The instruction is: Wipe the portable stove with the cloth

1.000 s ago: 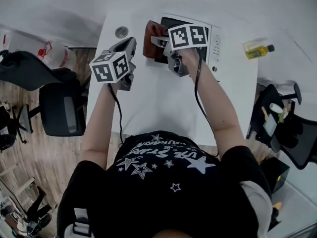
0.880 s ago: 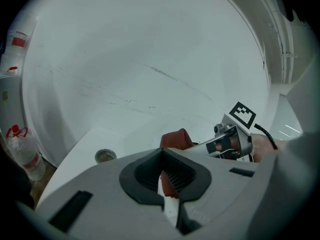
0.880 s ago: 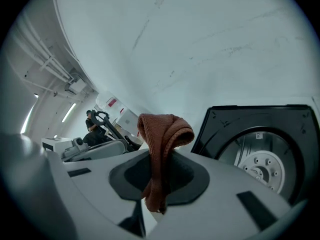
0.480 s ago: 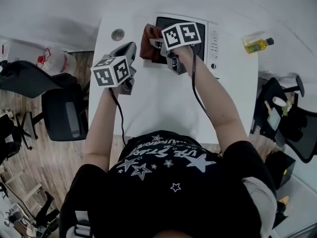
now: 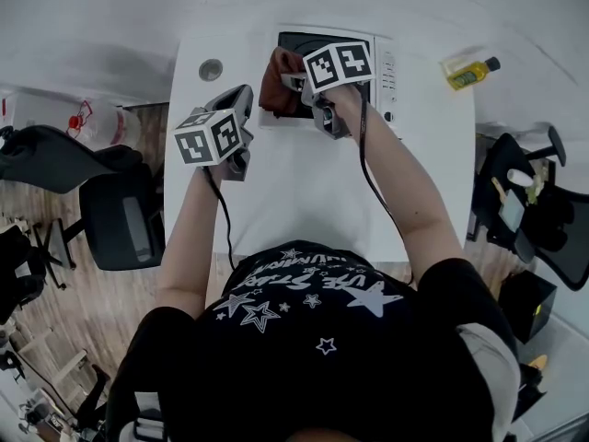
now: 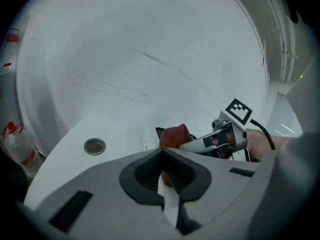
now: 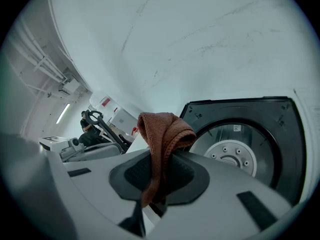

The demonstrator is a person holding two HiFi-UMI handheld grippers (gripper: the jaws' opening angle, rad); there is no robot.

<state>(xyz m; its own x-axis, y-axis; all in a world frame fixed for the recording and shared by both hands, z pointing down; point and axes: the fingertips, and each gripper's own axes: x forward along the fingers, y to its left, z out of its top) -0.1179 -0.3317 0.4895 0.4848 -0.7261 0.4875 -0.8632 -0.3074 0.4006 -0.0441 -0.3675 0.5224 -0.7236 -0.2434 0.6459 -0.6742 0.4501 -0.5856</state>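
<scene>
Two units observed. Right hand-held gripper clamps brown cloth over left edge of portable stove, far on desk. Left hand-held gripper closed, empty. Bottle, far right, holds yellow liquid.

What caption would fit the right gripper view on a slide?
Right gripper shut on a rust-brown woven cloth, the black-topped portable stove and its round silver burner plate just ahead.

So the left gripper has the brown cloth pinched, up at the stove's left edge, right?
No. It is the right gripper that has the brown cloth pinched, up at the left edge of the stove; the right gripper view shows it. The left gripper holds nothing.
</scene>
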